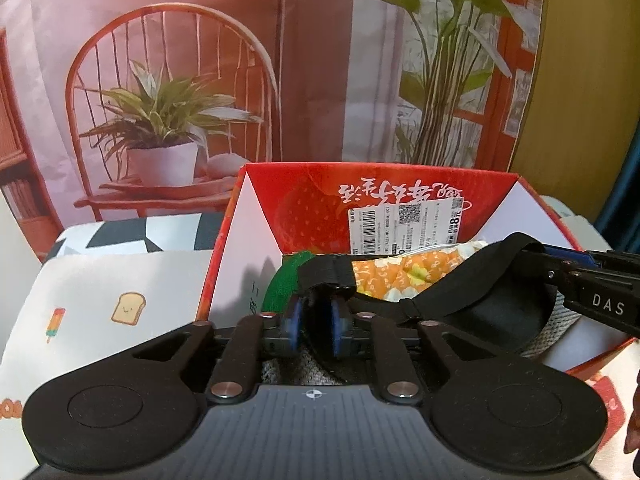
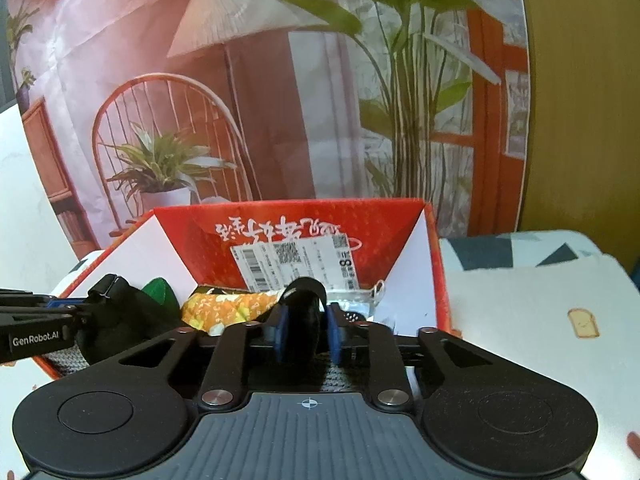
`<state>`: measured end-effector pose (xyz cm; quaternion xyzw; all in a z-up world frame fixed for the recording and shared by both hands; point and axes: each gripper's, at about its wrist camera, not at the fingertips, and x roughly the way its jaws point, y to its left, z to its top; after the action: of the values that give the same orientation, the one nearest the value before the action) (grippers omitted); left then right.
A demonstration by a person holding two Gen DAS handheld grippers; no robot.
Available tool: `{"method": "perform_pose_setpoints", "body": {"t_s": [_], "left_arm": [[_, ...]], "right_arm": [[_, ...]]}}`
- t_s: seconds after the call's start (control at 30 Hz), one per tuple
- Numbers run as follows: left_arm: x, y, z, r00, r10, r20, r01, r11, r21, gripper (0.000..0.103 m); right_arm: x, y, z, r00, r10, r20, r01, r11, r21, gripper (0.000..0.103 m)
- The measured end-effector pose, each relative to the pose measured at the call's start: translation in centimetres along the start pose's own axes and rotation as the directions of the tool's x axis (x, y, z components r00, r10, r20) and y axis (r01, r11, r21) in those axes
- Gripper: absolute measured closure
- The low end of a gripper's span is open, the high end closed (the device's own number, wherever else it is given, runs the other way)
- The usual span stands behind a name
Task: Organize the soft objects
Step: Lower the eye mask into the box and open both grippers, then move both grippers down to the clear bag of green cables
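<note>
A black sleep mask [image 1: 500,312] with an elastic strap [image 1: 324,276] hangs over the open red strawberry box [image 1: 320,208], stretched between both grippers. My left gripper [image 1: 315,312] has the strap end draped over its blue pads [image 1: 294,320], which stand slightly apart and do not pinch it. My right gripper [image 2: 308,320] has the mask's other end [image 2: 302,320] between its parted blue pads [image 2: 334,332]. Inside the box [image 2: 280,232] lie an orange flowered cloth [image 1: 400,276], a green soft piece [image 1: 284,280] and a grey knitted item [image 1: 560,320] under the mask.
The box stands on a white tablecloth [image 1: 120,280] printed with toast and ice lollies. Behind it hangs a printed backdrop [image 1: 160,80] of a chair and potted plants. A shipping label [image 1: 408,224] is stuck on the box's far flap. A hand [image 1: 634,432] shows at the right edge.
</note>
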<state>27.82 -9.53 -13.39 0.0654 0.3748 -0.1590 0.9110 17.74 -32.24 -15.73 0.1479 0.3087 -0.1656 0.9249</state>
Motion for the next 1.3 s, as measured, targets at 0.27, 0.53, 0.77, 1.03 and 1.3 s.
{"method": "perform_pose_setpoints", "body": {"t_s": [0.27, 0.53, 0.77, 1.03, 1.3], "left_arm": [[-3.2, -0.3, -0.1, 0.998, -0.001, 0.067, -0.001, 1.0, 0.026, 0.011], [-5.7, -0.1, -1.3, 0.998, 0.021, 0.059, -0.024, 0.999, 0.037, 0.0], [-8.3, 0.6, -2.7, 0.996, 0.032, 0.088, -0.034, 0.999, 0.027, 0.0], [-11.4, 0.8, -5.2, 0.99, 0.035, 0.135, -0.04, 0.998, 0.039, 0.0], [-12.9, 1.5, -9.1, 0.991, 0.048, 0.124, -0.052, 0.998, 0.025, 0.0]], "right_arm": [[-2.5, 0.6, 0.2, 0.999, -0.007, 0.034, 0.009, 0.998, -0.057, 0.038], [-5.0, 2.1, -0.4, 0.999, 0.007, 0.048, -0.002, 0.994, -0.108, 0.001], [-6.5, 3.6, -1.3, 0.999, 0.026, 0.035, -0.021, 0.99, -0.136, 0.0], [-8.8, 5.2, -3.2, 0.997, 0.065, 0.028, -0.06, 0.987, -0.151, 0.0], [-10.5, 6.2, -6.4, 0.996, 0.091, 0.002, -0.089, 0.986, -0.139, 0.0]]}}
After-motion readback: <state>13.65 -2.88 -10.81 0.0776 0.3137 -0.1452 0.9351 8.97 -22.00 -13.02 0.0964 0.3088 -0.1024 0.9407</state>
